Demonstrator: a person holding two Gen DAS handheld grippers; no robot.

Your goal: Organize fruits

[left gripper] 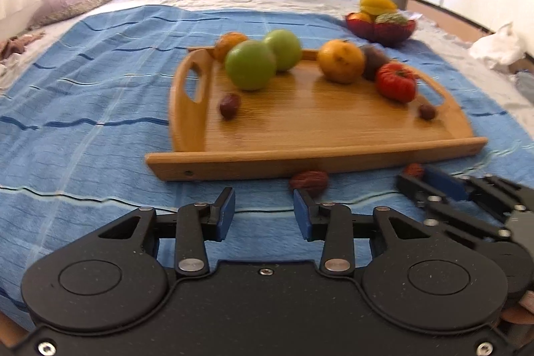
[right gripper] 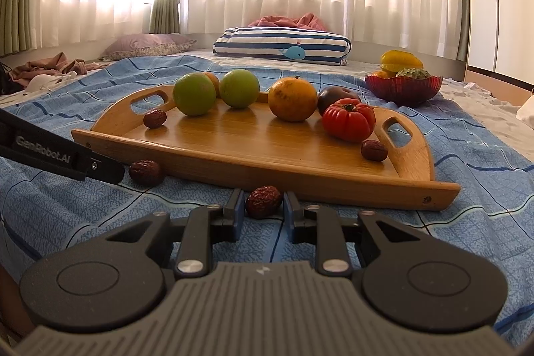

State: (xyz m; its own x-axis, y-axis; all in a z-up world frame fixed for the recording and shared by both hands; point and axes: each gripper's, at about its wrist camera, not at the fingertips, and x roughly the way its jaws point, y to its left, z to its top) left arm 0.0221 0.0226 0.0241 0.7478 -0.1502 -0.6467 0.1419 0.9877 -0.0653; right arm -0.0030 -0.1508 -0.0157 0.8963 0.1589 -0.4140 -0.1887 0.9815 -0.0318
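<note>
1. Left gripper [left gripper: 263,211]: fingers parted and empty. A dried red date [left gripper: 309,183] lies on the blue bedspread [left gripper: 100,109] just ahead of its right fingertip, off to the right of the gap and not inside it. The date sits just short of the front rail of the wooden tray [left gripper: 300,160].
2. That date's long axis runs roughly along the rail, crosswise to the fingers.
3. Right gripper [right gripper: 262,209]: fingers narrow, bracketing a second date [right gripper: 263,201] on the cloth. Whether the pads press on it, I cannot tell. This date's long axis lies across the gap.
4. Judgement: the right hand is the nearer to a pick. The left needs a small shift rightward to centre its date.
5. On the tray: two green fruits, an orange [right gripper: 292,99], a tomato [right gripper: 349,119], two more dates.
6. Far right: red bowl [right gripper: 402,89] holding fruit.
</note>
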